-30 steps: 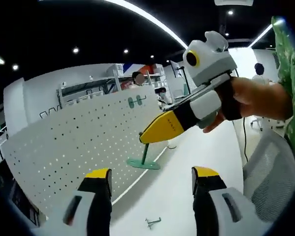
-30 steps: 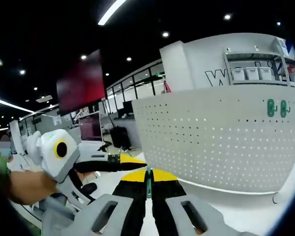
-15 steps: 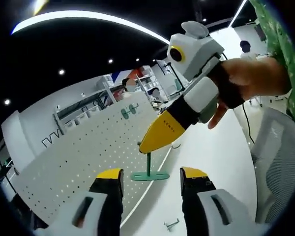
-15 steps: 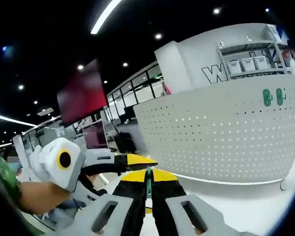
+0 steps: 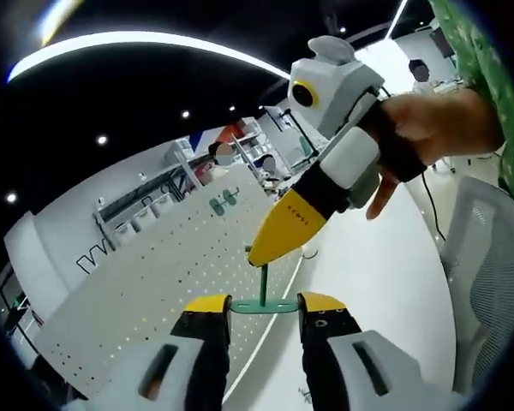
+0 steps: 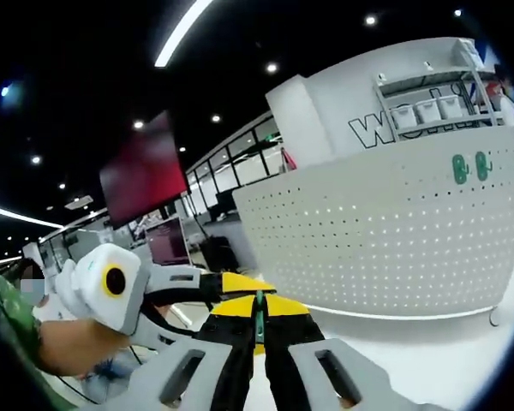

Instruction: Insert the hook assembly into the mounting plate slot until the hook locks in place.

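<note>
The green hook assembly (image 5: pixel 262 282) has a flat base and an upright stem. My right gripper (image 5: pixel 278 238) reaches in from the upper right of the left gripper view and is shut on the stem; in its own view the green piece (image 6: pixel 258 310) sits pinched between the right gripper's (image 6: pixel 258 321) yellow tips. My left gripper (image 5: pixel 264 305) is open, with its jaws close on either side of the base; I cannot tell whether they touch it. It also appears as the left gripper (image 6: pixel 240 287) beside the right tips. The white perforated mounting plate (image 5: pixel 146 282) (image 6: pixel 377 248) stands behind, carrying two green hooks (image 5: pixel 223 201) (image 6: pixel 467 167).
A white table surface (image 5: pixel 385 265) runs along the foot of the plate. A grey mesh chair back (image 5: pixel 493 282) is at the right. A person's hand (image 5: pixel 428 128) holds the right gripper. Shelves and a red screen (image 6: pixel 141 167) lie farther back.
My left gripper's jaws have narrowed and moved up to the green base, which now lies between their tips. The right gripper still holds the stem.
</note>
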Motion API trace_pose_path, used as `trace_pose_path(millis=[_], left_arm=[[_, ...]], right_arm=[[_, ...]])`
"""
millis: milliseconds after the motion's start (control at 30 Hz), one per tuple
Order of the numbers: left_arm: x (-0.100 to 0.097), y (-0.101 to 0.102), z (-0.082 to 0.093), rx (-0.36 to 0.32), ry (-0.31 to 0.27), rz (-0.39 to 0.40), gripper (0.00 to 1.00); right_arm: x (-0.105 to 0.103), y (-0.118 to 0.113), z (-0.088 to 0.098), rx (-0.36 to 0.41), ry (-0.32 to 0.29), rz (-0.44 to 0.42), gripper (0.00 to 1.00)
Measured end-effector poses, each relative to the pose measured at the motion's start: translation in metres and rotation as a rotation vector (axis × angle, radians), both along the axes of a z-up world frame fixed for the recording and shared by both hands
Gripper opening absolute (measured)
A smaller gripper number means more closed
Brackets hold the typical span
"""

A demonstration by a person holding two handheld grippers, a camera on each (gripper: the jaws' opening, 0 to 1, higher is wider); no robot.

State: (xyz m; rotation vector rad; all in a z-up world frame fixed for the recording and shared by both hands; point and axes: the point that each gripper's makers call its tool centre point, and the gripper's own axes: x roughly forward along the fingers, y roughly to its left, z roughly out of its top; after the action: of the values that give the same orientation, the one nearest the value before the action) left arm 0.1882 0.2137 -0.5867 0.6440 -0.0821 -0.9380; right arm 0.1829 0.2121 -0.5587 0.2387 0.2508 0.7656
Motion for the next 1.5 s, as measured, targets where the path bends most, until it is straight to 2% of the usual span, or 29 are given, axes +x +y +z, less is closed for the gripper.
trace_pose_path(millis=[233,533,800,1200,1500], left_arm=[[-0.004,-0.002,0.0,0.089,-0.059,-0.016,0.32],[-0.009,-0.006,-0.006,0.206,-0.119,-0.031,0.31],[-0.012,-0.009,-0.006,0.29,-0.168,-0.034,0.31],[-0.019,-0.018,-0.002,0.292,-0.18,-0.058,0.31],[-0.018,-0.018,-0.005,0.311,-0.186,-0.057,0.31]], right_arm=[[-0.007,0.001,-0.001,-0.056,0.004,0.036,0.01],[-0.015,-0.001,-0.008,-0.178,0.01,0.09,0.01],[-0.015,-0.003,-0.013,-0.235,0.011,0.116,0.02],[-0.015,0.004,-0.026,-0.285,0.026,0.146,0.02],[-0.013,0.002,-0.026,-0.277,0.028,0.148,0.01]])
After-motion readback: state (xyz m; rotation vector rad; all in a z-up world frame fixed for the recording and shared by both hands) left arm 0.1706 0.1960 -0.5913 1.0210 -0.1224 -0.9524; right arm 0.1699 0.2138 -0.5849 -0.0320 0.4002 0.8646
